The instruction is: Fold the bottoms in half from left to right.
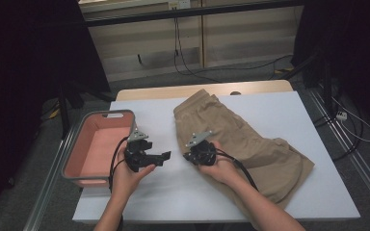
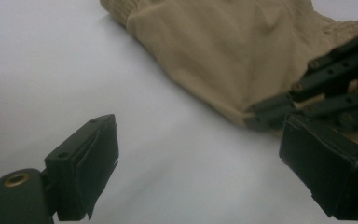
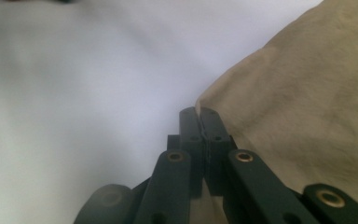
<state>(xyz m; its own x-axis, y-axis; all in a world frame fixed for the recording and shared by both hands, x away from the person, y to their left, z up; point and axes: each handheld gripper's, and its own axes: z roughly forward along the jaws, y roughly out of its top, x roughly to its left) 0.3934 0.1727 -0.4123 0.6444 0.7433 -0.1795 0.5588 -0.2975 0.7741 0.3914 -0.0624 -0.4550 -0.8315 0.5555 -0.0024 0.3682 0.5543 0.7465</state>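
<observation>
While the left gripper (image 2: 191, 172) gapes over bare tabletop, the right gripper (image 3: 199, 114) pinches the tan cloth shorts' (image 3: 307, 107) edge (jaws pressed together).

We observe a pink bin (image 1: 99, 147) with a grey rim at the left edge of the white bench (image 1: 279, 115). Beyond the bench, black cables (image 1: 188, 67) trail across the floor (image 1: 139, 82).

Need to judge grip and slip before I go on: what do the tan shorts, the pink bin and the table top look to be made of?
Tan shorts: soft woven cloth, likely cotton, matte; it wrinkles and has a gathered waistband. Pink bin: probably plastic or silicone, smooth pink walls with a grey rim. Table top: a smooth white matte sheet, material unclear. The right gripper is shut at the cloth's edge.
</observation>
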